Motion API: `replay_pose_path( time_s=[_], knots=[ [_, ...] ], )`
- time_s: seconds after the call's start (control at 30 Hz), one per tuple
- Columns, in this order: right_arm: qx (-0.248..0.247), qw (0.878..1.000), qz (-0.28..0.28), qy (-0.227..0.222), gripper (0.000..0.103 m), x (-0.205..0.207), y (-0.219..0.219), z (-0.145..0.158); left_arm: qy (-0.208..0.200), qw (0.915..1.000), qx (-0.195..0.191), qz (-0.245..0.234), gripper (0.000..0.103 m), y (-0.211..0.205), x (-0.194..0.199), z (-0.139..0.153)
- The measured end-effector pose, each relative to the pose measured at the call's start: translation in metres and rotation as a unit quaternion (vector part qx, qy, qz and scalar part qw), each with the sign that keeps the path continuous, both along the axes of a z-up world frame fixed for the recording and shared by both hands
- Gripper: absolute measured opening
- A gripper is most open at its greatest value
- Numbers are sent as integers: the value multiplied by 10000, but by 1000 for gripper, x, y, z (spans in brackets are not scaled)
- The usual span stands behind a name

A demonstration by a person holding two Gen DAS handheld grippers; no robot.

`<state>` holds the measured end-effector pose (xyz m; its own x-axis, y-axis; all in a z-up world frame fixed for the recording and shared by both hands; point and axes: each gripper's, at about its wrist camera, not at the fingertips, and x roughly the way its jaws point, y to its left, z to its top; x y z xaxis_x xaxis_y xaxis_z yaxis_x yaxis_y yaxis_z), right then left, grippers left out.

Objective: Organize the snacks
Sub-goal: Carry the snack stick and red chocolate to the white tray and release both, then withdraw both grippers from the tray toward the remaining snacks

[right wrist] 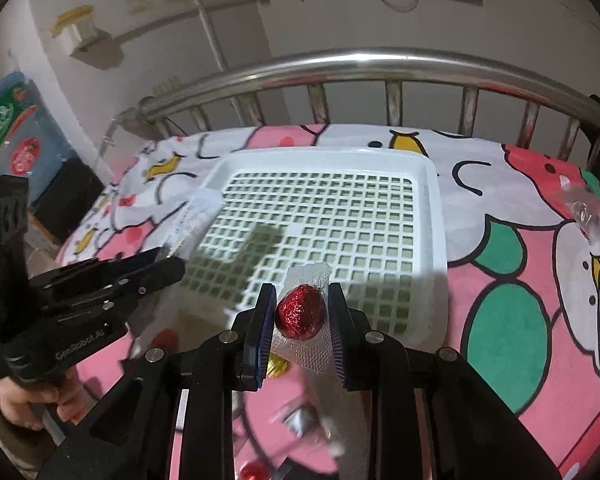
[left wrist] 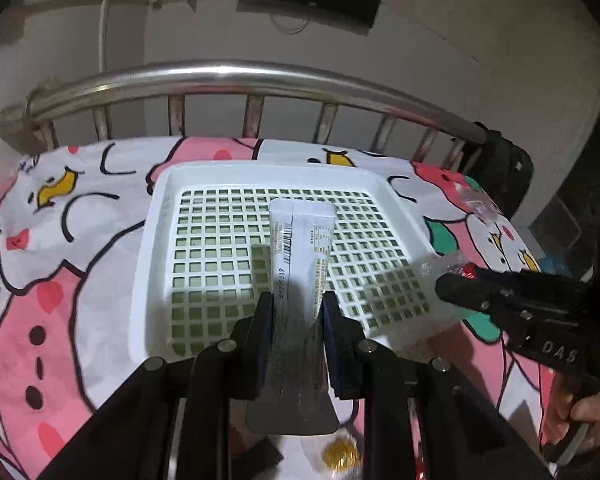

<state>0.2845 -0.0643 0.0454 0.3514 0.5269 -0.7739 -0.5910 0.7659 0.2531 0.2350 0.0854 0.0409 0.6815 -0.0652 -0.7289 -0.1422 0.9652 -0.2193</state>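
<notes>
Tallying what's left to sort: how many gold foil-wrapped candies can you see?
1: a round gold foil-wrapped candy lies on the bedsheet below the left hand-held gripper. Others may be hidden under the grippers.

Glossy white plastic basket (left wrist: 156, 240), shiny metal bed rail (left wrist: 228, 76), printed cloth sheet (left wrist: 68, 248), red foil candy (right wrist: 301, 312).

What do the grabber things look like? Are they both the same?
Yes, they look alike. The left gripper and right gripper are black frames with silver round bolts. Each has two flat fingers with dark blue ridged pads. White letters are printed on the sides: "DAS" on the right one, "GenRobot.AI" on the left one. A bare hand grips the left one's handle.
</notes>
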Motion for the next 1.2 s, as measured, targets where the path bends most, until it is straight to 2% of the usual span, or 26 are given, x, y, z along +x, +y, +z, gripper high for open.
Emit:
replay_pose_path(
  time_s=[0.1,0.3,0.67,0.77,0.8,0.87,0.9,0.93,0.97,1.0,1.03,1.2],
  knots=[
    [-55,9997,-70,225,25,20,10,-12,132,9999,-73,47,26,0,16,-9],
    [-327,9988,-194,316,25,43,21,-32,340,9993,-57,125,26,2,37,-25],
    [-397,9972,-295,558,25,59,22,-62,695,9964,-177,462,26,16,57,-58],
    [-397,9968,-373,585,30,61,21,-67,709,9957,-215,559,29,16,58,-66],
    [-395,9966,-413,597,35,62,19,-68,686,9957,-238,583,30,16,57,-66],
    [-330,9963,-424,665,41,65,16,-67,642,9958,-344,553,46,17,56,-64],
    [-231,9964,-431,698,51,65,13,-64,567,9961,-418,530,68,17,55,-61],
    [-121,9966,-483,653,64,64,8,-59,430,9965,-391,602,81,18,50,-55],
    [-42,9969,-549,562,72,62,5,-52,243,9968,-313,694,88,18,44,-47],
    [82,9972,-641,368,82,58,-2,-42,103,9969,-249,735,92,19,39,-39],
    [182,9973,-693,183,87,53,-8,-31,-19,9969,-190,764,96,20,33,-31],
    [451,9961,-649,-389,91,25,-33,16,-531,9960,-149,707,99,25,6,13]
  ],
)
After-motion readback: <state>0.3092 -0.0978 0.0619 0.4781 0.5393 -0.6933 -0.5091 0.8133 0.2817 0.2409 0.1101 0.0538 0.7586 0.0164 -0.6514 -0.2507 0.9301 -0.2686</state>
